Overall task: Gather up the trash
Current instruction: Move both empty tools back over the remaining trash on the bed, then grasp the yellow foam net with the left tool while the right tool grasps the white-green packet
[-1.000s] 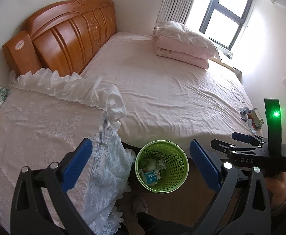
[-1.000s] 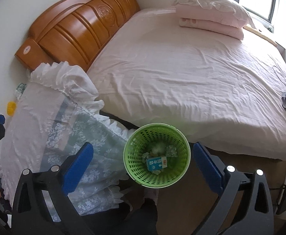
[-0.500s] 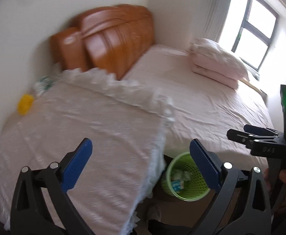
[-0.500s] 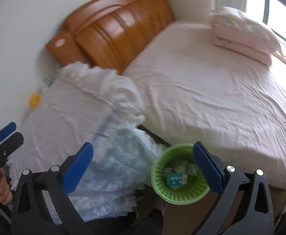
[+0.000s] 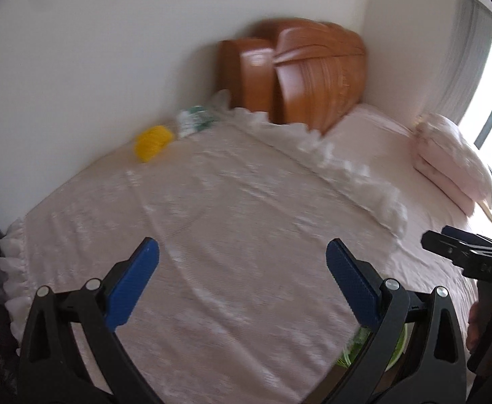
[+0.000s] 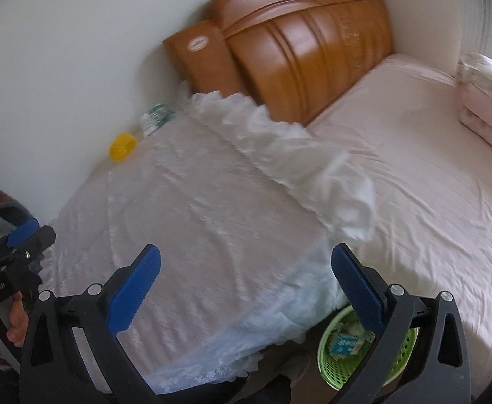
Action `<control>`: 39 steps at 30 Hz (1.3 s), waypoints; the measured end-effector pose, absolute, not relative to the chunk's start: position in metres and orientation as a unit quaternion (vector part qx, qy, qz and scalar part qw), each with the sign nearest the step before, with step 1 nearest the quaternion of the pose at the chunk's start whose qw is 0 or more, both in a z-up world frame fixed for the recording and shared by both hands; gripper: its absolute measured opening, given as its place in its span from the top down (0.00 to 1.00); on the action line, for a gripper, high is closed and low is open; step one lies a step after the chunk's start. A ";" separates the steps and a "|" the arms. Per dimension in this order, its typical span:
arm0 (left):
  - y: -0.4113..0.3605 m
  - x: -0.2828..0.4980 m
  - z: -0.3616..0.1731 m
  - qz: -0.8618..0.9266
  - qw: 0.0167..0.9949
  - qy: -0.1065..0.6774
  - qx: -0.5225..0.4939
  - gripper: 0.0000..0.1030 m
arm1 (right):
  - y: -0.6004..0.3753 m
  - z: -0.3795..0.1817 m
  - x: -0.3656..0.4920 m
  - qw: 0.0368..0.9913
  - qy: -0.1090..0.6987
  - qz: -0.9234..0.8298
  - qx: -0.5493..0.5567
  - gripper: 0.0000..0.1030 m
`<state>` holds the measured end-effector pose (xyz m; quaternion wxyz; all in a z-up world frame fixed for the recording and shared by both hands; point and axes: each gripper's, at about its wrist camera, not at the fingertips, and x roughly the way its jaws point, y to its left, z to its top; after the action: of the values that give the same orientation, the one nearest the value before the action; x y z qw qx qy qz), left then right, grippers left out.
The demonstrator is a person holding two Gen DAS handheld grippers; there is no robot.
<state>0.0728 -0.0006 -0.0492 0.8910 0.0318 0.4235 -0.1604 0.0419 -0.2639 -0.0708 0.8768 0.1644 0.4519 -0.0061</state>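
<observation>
A yellow crumpled item [image 5: 153,142] and a green-and-white wrapper [image 5: 193,122] lie at the far edge of a lace-covered table [image 5: 229,235], by the wall. Both also show in the right wrist view, the yellow item [image 6: 123,146] and the wrapper [image 6: 155,120]. A green mesh bin [image 6: 367,346] with trash in it stands on the floor between table and bed; only a sliver of the bin [image 5: 373,350] shows in the left wrist view. My left gripper [image 5: 242,282] is open and empty over the table. My right gripper [image 6: 246,286] is open and empty over the table's near corner.
A bed with a pink sheet [image 6: 431,175] fills the right side, with a wooden headboard [image 6: 296,50] and folded pink bedding [image 5: 448,158] near the window. A white wall [image 5: 111,50] runs behind the table. A ruffled cloth edge [image 6: 296,155] hangs between table and bed.
Both grippers have swung left and up, away from the green bin toward the table by the wall. The yellow item and wrapper now sit nearer the middle of view. Both stayed open.
</observation>
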 end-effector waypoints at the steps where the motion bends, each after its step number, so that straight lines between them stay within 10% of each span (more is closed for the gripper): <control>1: 0.005 0.080 -0.052 -0.154 0.892 0.423 0.034 0.08 | -0.261 -0.071 0.047 0.876 0.454 -0.003 0.163 0.02; 31: 0.044 0.383 -0.179 -0.071 0.877 0.467 0.090 0.08 | -0.180 -0.119 0.258 0.844 0.518 0.061 0.124 0.02; 39: 0.042 0.405 -0.205 -0.056 0.856 0.506 0.089 0.49 | -0.177 -0.132 0.273 0.838 0.528 0.068 0.118 0.02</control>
<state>0.4052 0.0421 -0.2047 0.8563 0.0892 0.5057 -0.0557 0.2730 -0.1775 -0.1322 0.8382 0.1183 0.5281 0.0678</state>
